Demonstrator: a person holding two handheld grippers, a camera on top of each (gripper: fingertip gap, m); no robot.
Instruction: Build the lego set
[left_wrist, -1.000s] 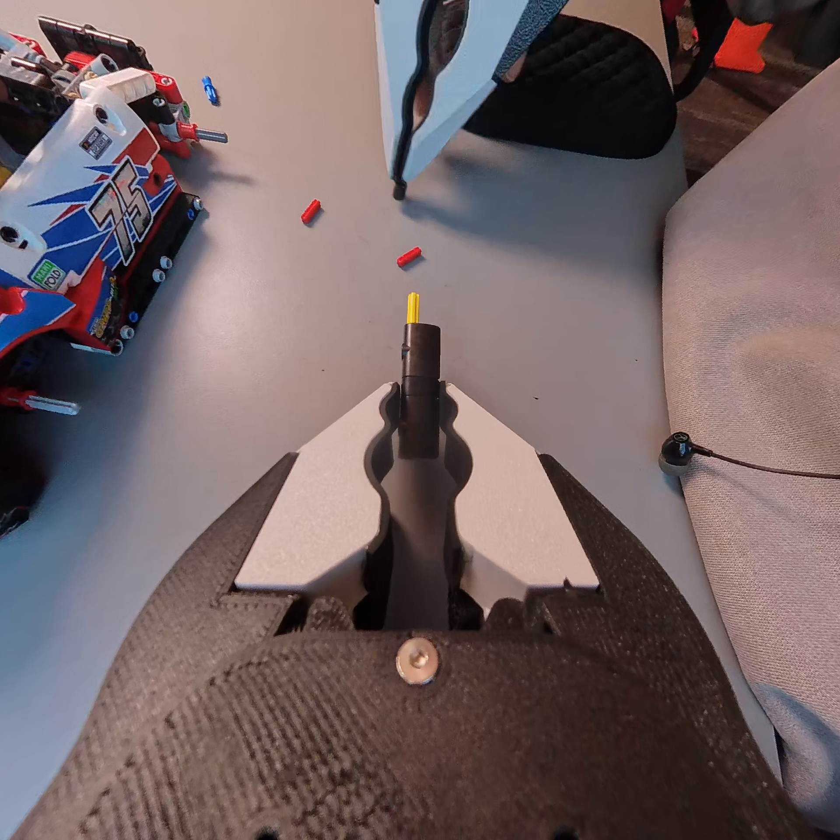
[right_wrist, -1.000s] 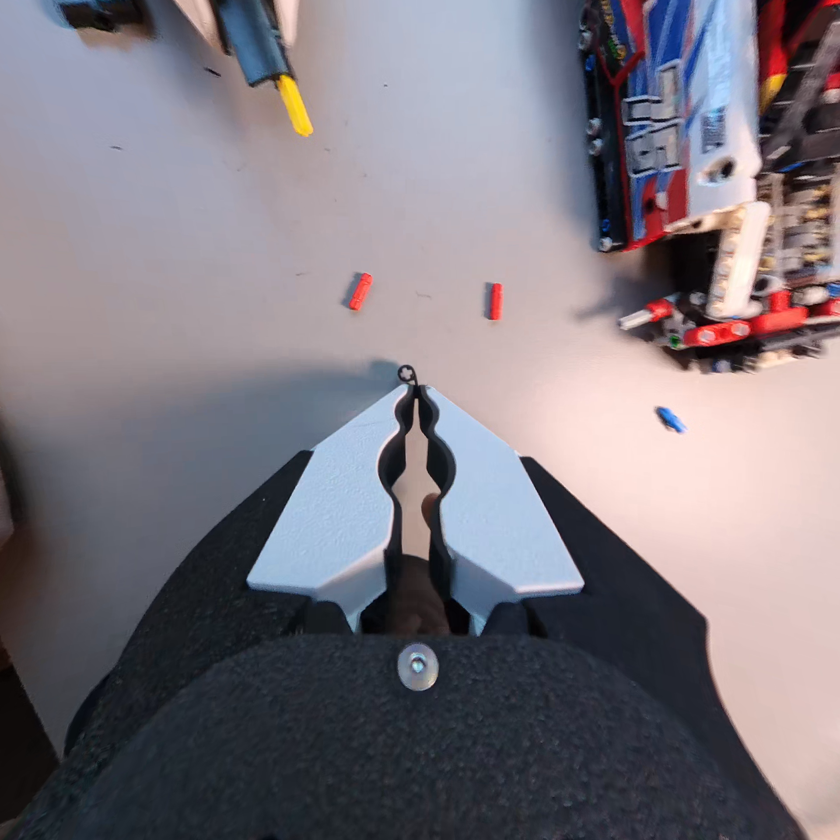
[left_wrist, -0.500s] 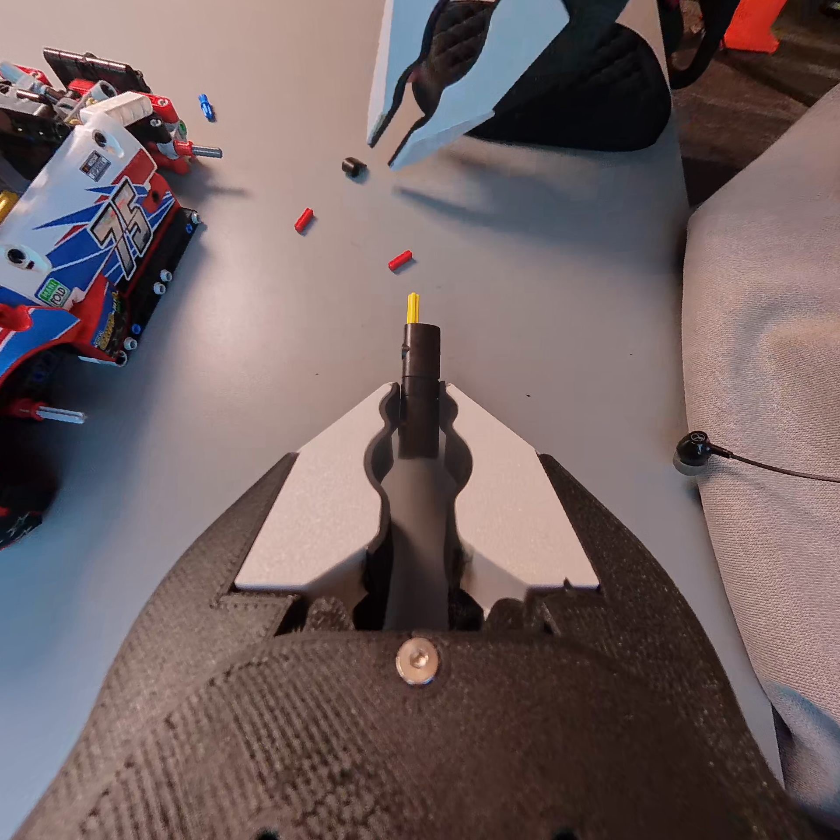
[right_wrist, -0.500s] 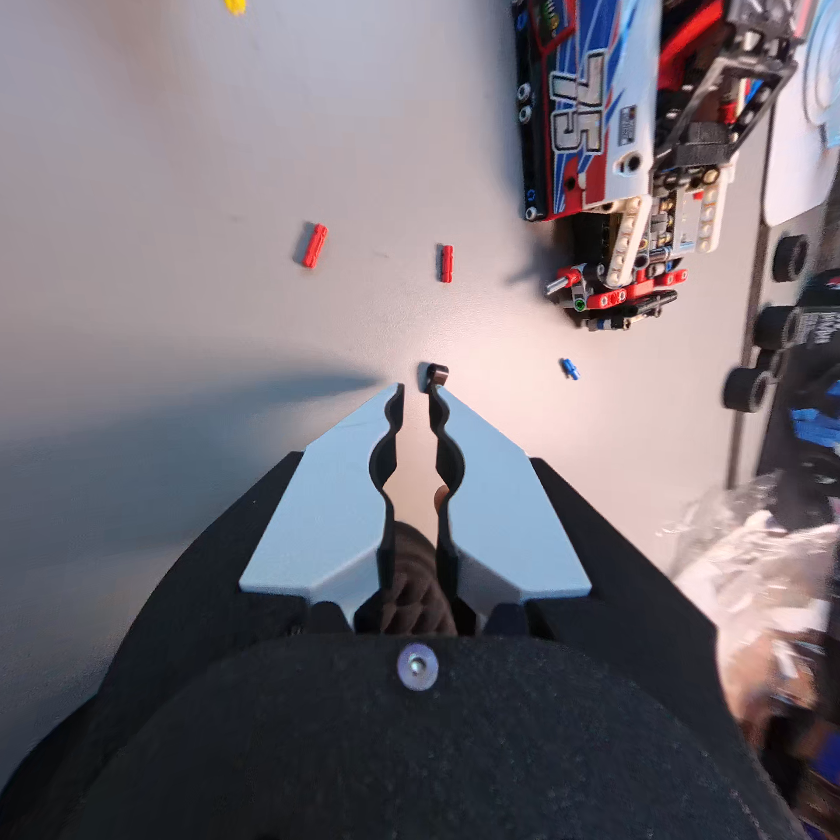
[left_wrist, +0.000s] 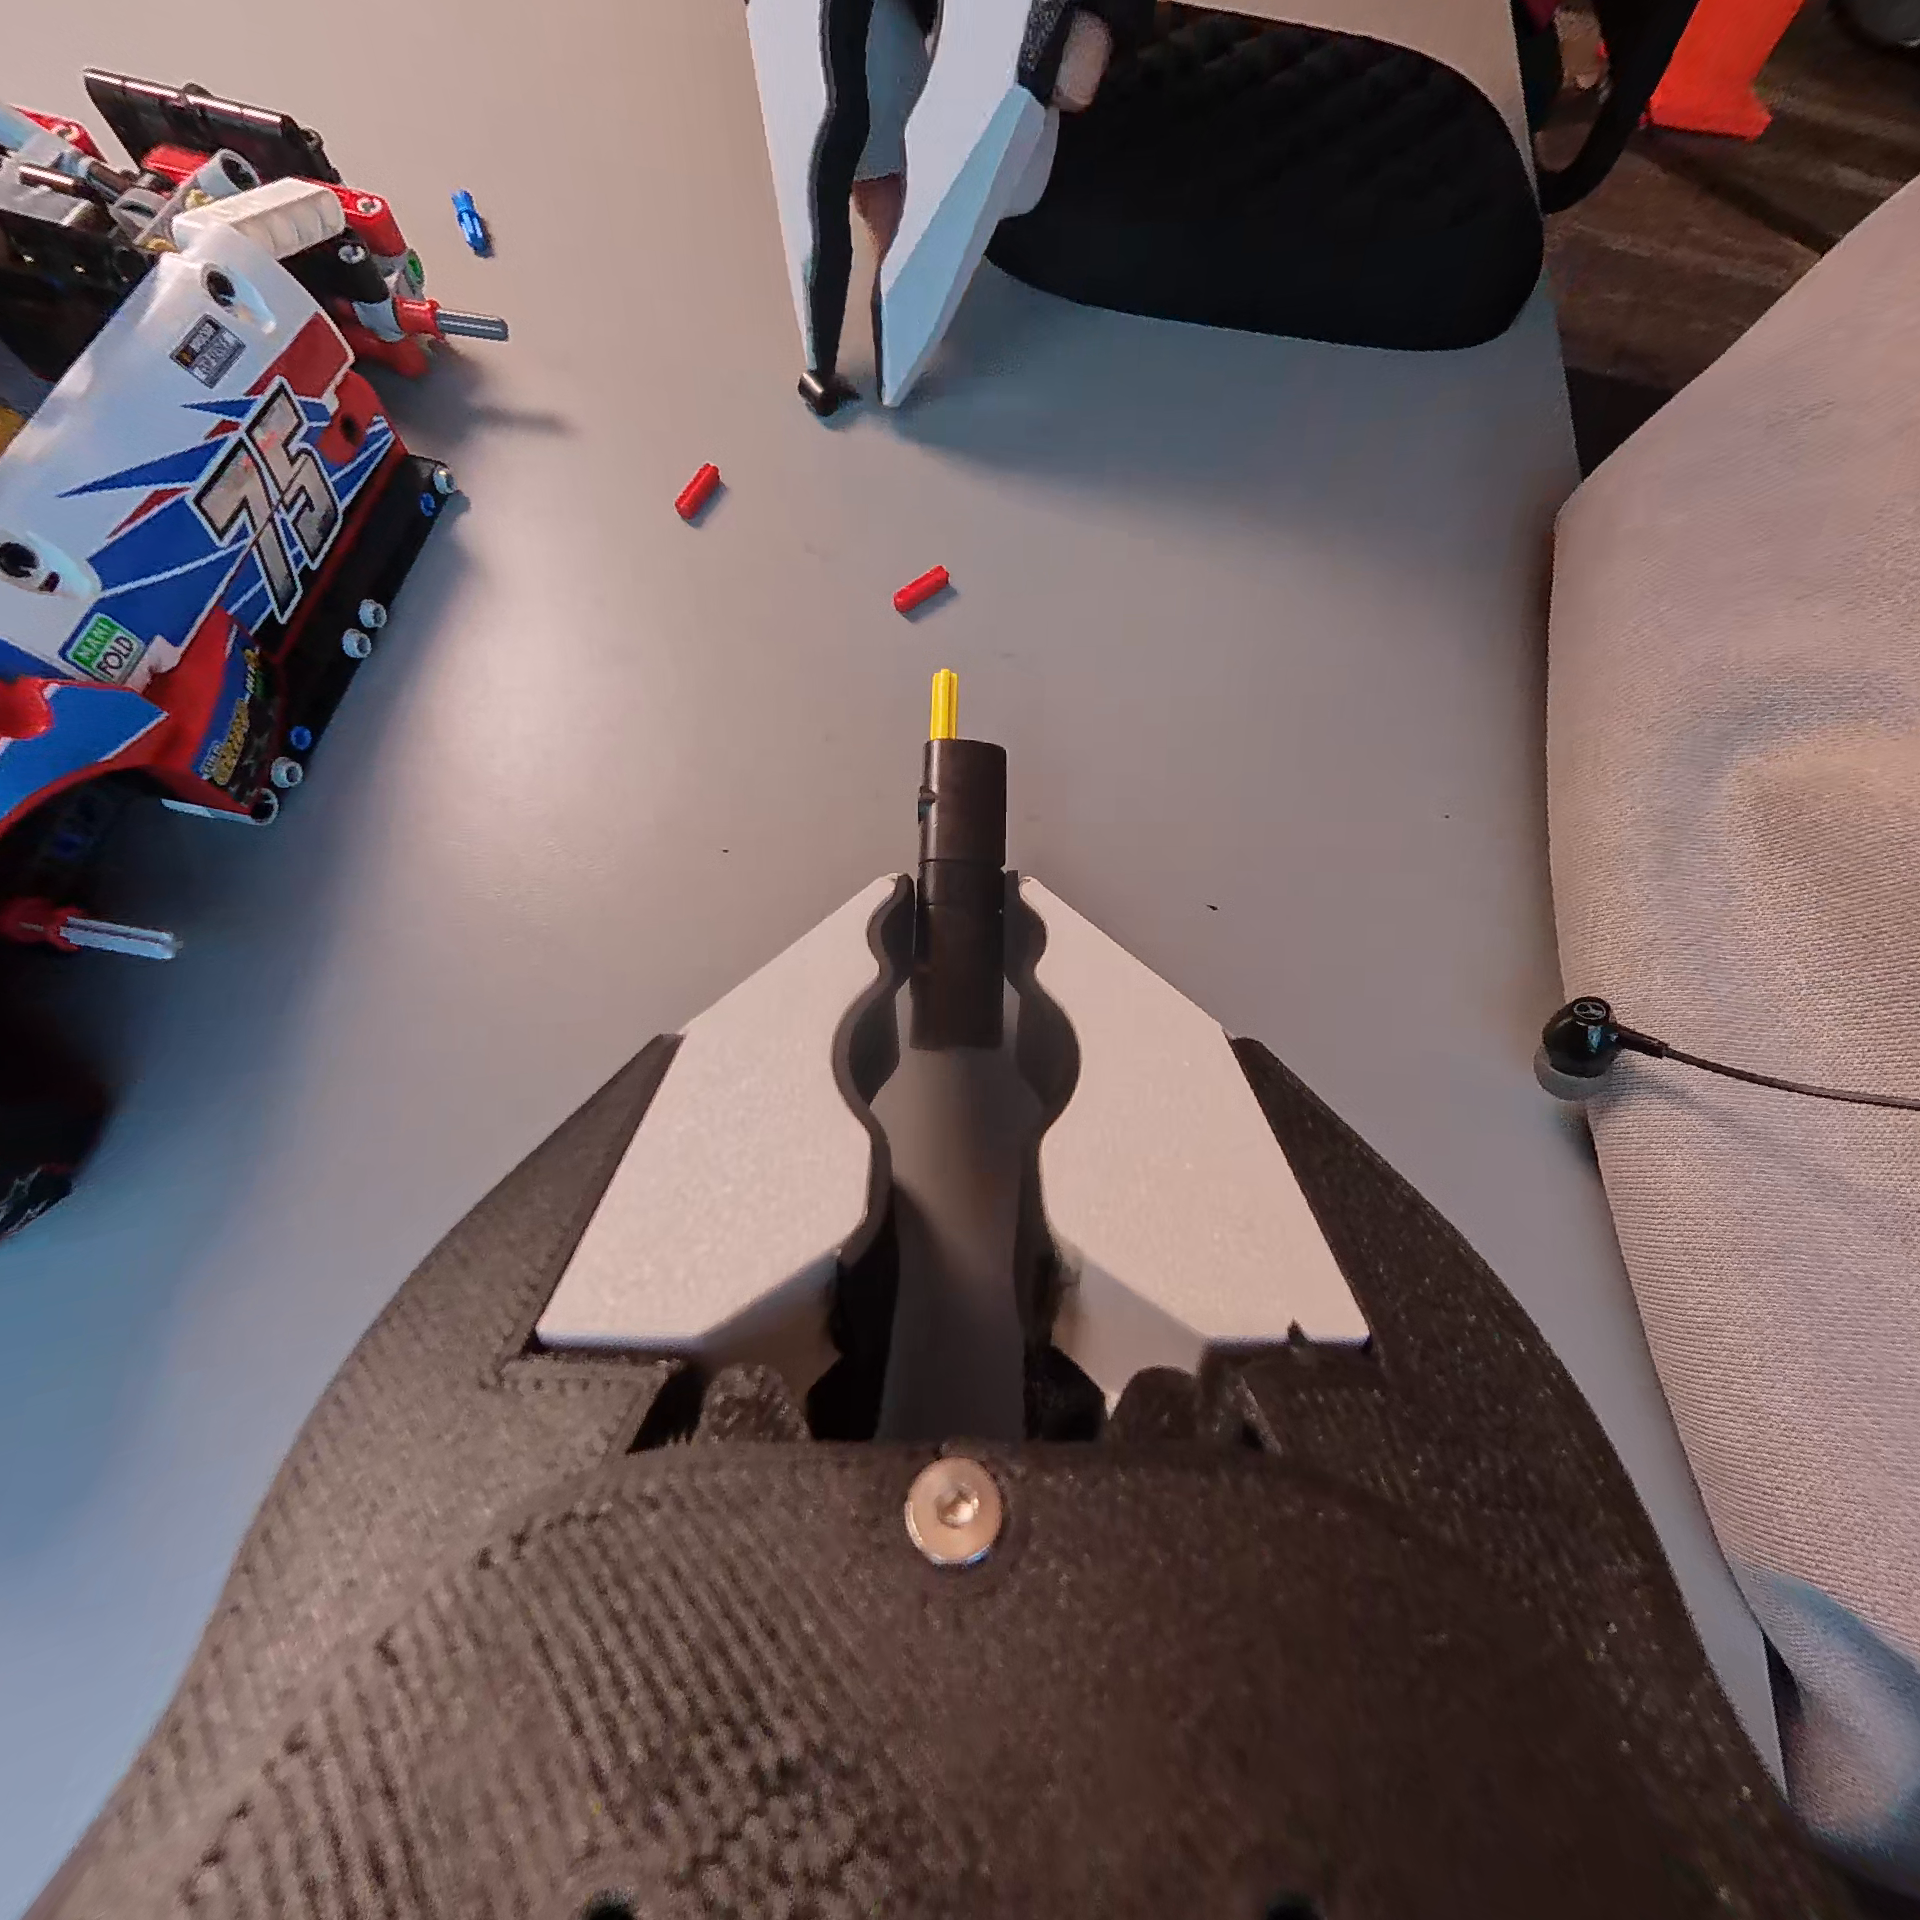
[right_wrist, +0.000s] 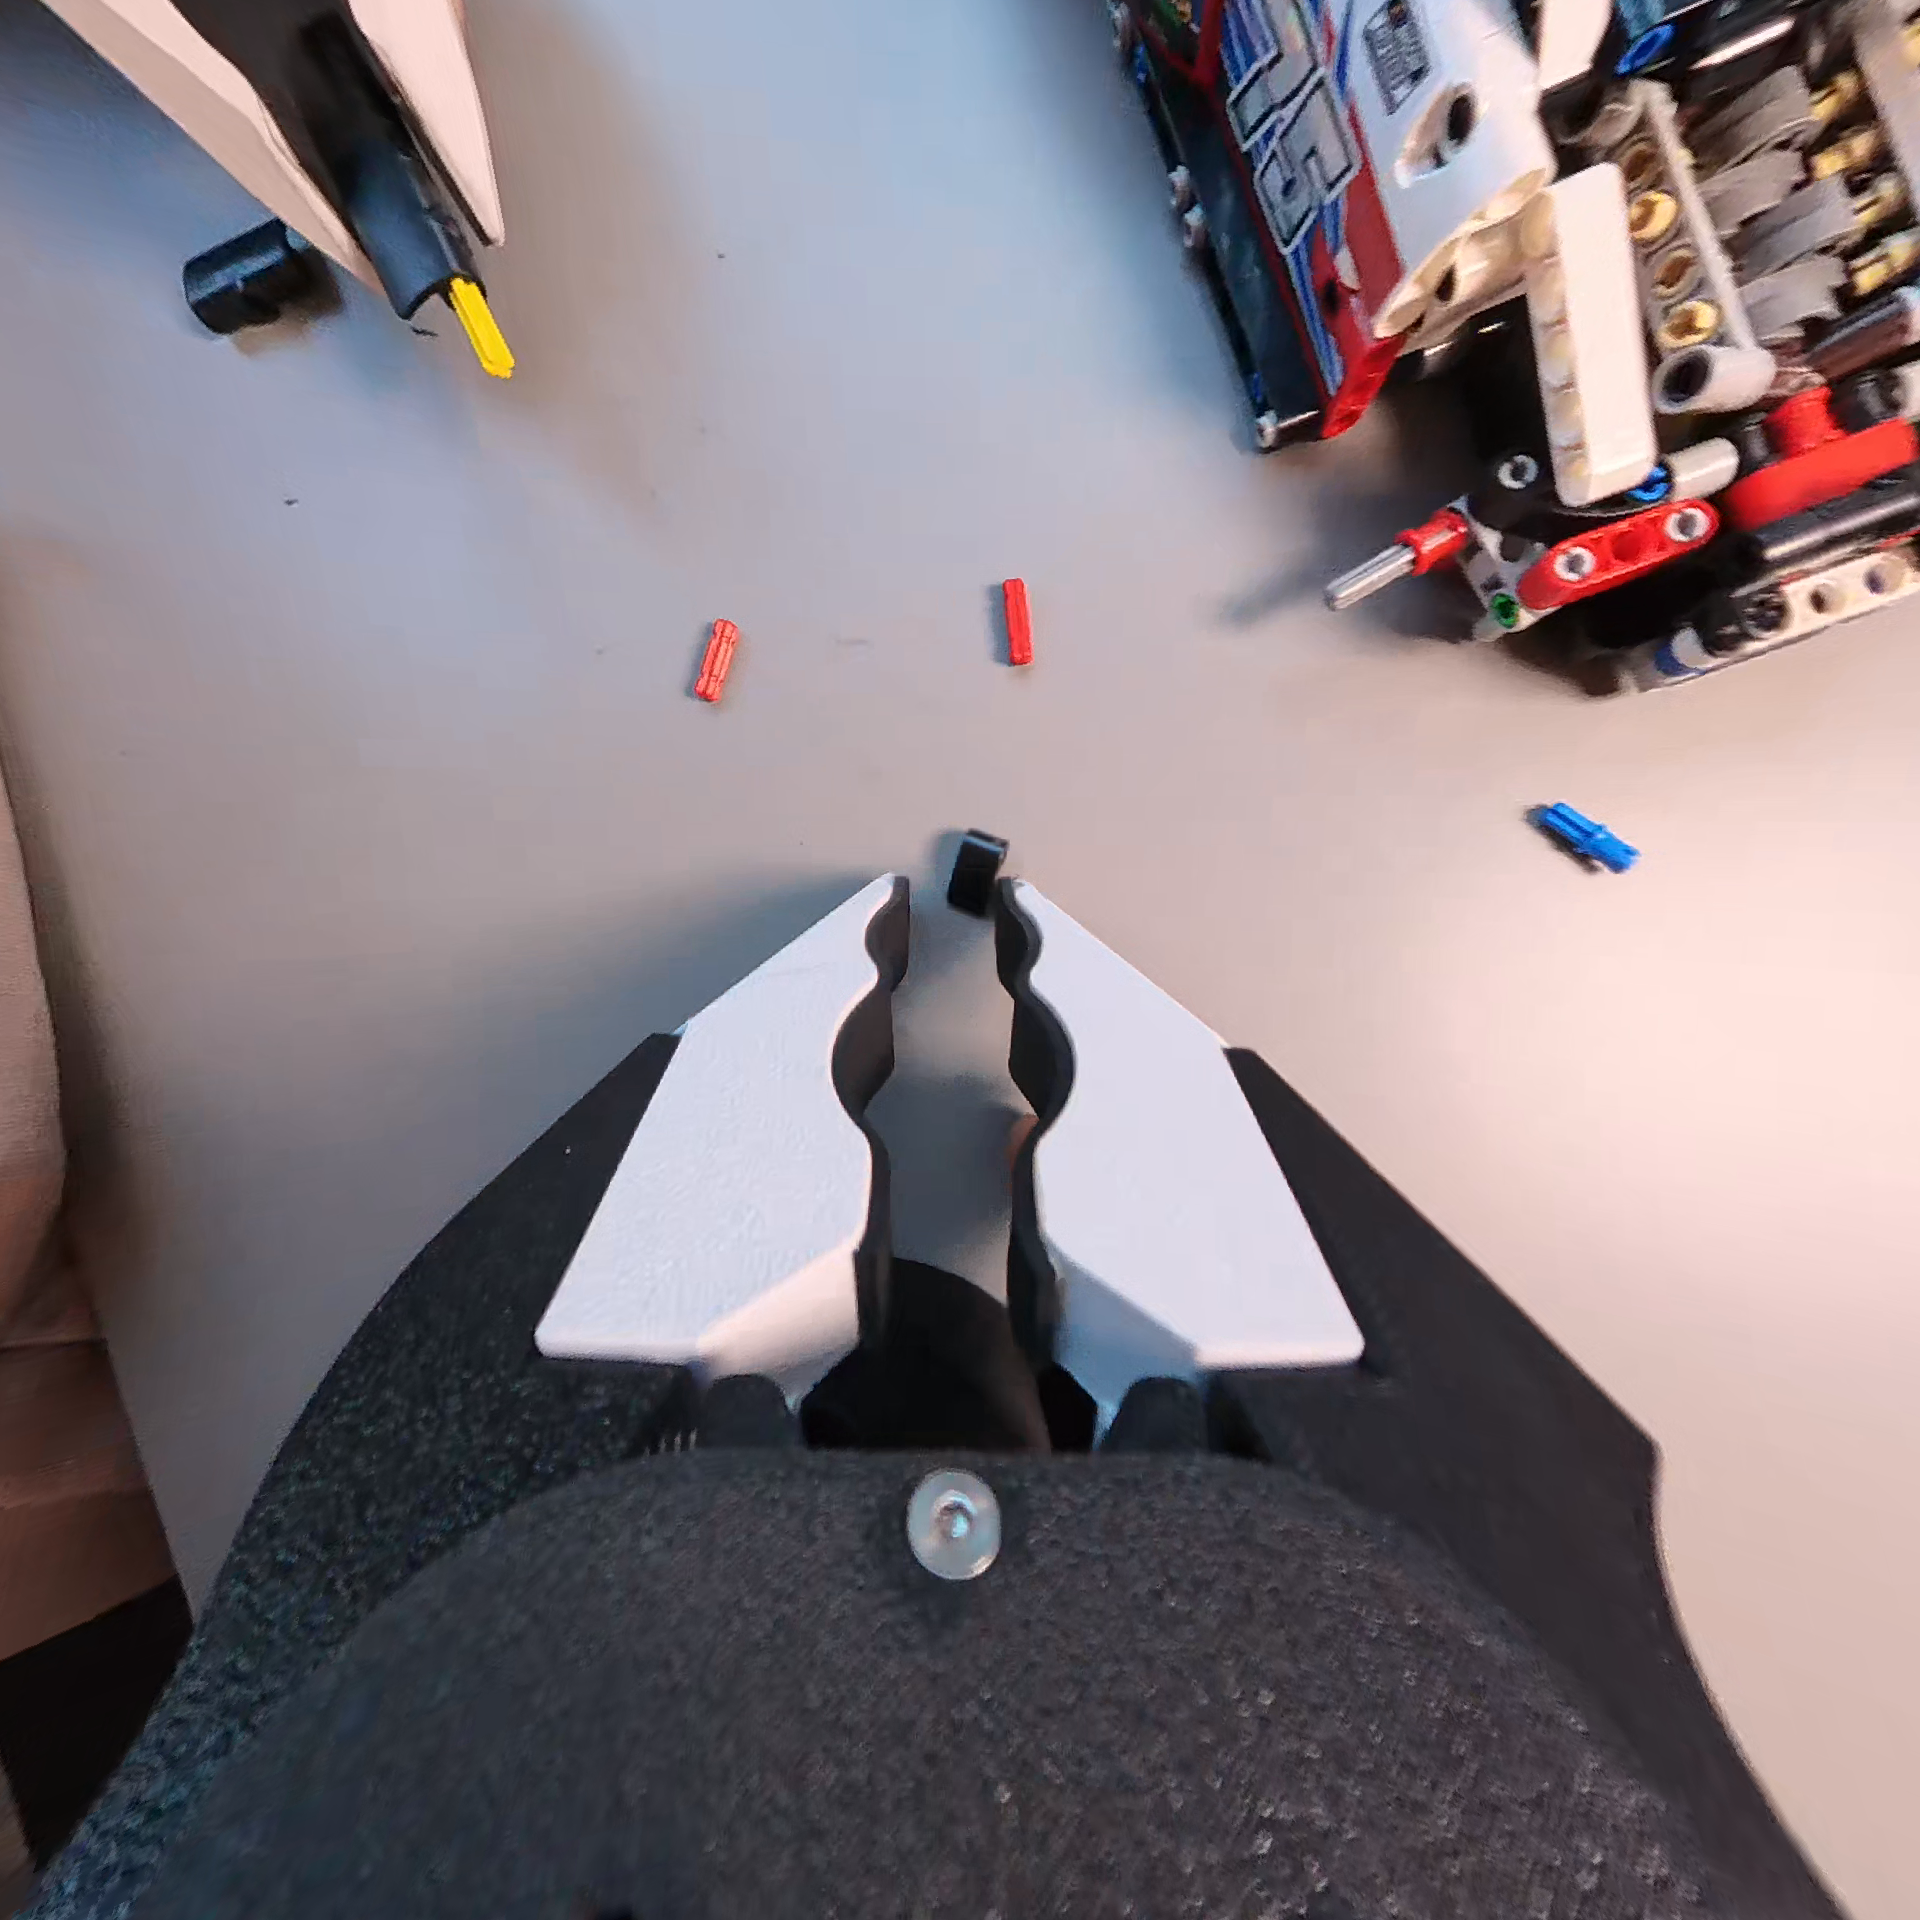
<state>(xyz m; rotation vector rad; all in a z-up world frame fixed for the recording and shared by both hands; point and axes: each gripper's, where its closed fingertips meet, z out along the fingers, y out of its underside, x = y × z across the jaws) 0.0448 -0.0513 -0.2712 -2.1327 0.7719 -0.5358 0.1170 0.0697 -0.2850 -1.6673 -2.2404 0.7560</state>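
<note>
Lowered again, right tool gapes at black bush; left tool clamps black-sleeved yellow axle.

Your black sleeve with yellow axle points forward; a small black bush lies on the table beside two red pins.

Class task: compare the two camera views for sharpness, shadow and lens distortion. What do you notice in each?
Left wrist view: sharp; the right claw casts a soft shadow across the grey table, whose edge bows under the wide lens. Right wrist view: the red, white and blue brick-built race car is smeared with blur near the corner.
</note>
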